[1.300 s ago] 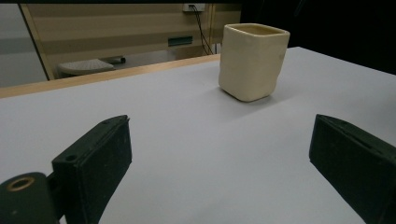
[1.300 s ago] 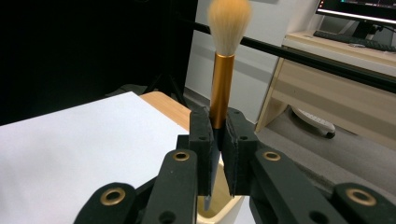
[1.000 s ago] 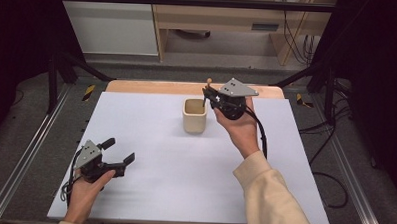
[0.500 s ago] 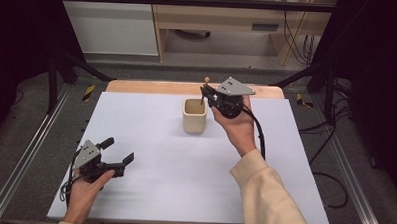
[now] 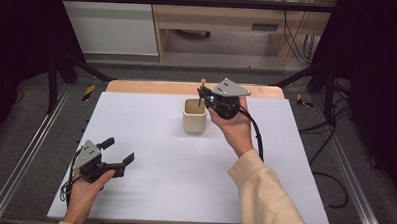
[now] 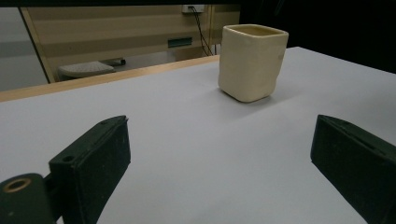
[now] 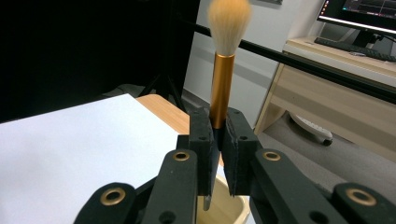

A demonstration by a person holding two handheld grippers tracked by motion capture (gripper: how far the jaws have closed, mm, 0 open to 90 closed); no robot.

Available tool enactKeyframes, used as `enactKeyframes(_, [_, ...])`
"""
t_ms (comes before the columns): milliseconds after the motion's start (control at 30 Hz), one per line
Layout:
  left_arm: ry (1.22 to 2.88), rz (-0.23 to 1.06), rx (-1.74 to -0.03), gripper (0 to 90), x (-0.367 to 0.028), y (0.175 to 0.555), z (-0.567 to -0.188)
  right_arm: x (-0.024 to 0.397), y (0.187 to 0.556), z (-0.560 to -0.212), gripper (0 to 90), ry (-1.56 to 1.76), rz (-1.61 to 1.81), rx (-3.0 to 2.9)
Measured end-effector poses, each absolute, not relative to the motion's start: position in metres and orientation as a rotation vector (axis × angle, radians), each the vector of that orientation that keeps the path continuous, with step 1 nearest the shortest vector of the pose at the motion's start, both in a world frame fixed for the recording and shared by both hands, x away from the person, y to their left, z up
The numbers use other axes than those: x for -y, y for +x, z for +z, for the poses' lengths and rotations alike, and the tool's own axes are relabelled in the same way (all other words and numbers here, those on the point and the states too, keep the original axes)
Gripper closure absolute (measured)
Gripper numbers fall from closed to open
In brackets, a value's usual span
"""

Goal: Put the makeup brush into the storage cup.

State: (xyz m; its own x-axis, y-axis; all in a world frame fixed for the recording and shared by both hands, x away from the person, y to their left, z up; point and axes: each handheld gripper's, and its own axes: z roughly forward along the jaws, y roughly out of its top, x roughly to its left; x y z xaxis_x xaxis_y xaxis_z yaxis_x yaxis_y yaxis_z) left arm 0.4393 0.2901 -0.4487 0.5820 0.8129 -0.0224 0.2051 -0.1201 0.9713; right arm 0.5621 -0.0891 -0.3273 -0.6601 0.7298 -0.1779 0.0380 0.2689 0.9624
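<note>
Item: makeup brush, gold-orange handle, pale bristle tuft uppermost; stands upright, clamped by the handle between the pads of the right claw, lower tip just over the mouth of the cup at the bottom of the right gripper view

Item: cream cup, squarish, open top; centre of the high view, upper middle of the white table, directly under the brush and beside the right claw

Item: left claw, lower left of the high view, low over the table, jaws spread wide, nothing between them; its own view faces the cup at upper right, well apart
</note>
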Motion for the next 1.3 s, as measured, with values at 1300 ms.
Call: enactKeyframes(1300, [1.625, 0.655, -0.824, 3.9, -0.288, 0.437, -0.446, 0.083, 0.577, -0.361, 83.4, 0.721, 1.349, -2.007])
